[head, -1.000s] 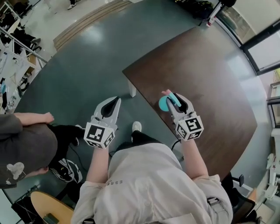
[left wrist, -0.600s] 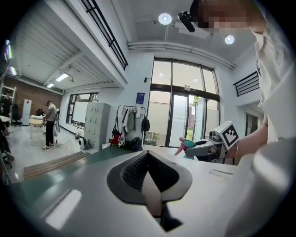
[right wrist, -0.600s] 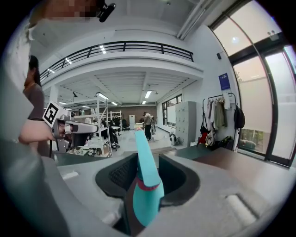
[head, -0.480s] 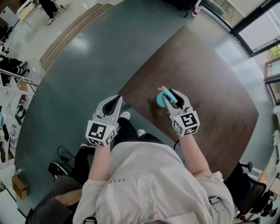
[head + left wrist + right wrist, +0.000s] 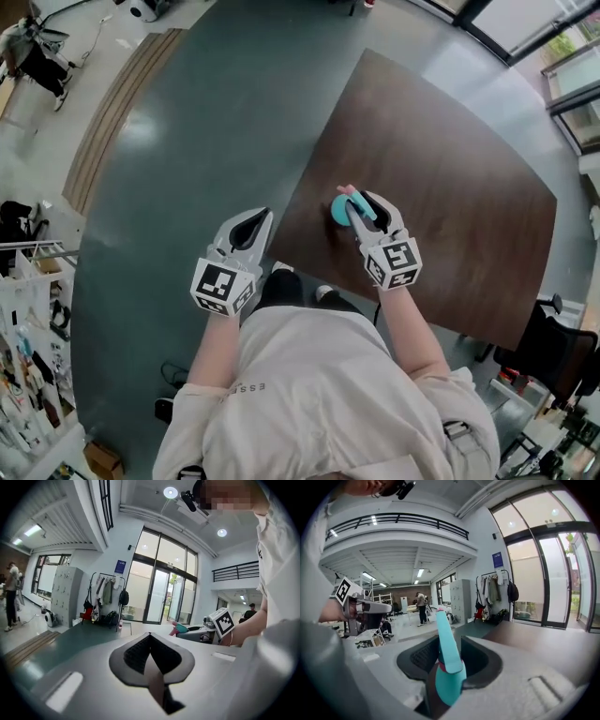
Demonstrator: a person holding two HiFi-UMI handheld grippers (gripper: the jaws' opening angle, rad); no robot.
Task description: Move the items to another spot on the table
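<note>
My right gripper [image 5: 361, 207] is shut on a teal tool [image 5: 339, 210] with a round head and a pink tip, held over the near left part of the dark brown table [image 5: 450, 159]. In the right gripper view the teal tool [image 5: 448, 665] stands upright between the pads, its pink tip uppermost. My left gripper [image 5: 258, 221] hangs over the grey-green floor, left of the table's edge, shut and empty. In the left gripper view its pads [image 5: 136, 651] meet with nothing between them, and the right gripper [image 5: 208, 621] shows off to the right.
A grey-green floor [image 5: 178, 141] lies to the left of the table. A black chair [image 5: 553, 347] stands at the table's right corner. Wooden steps [image 5: 112, 103] run along the far left. My feet [image 5: 281, 272] stand at the table's near edge.
The view has swung, so the table now sits more upright in the picture, and the person at the left is out of sight. Both grippers keep their hold and spacing.
</note>
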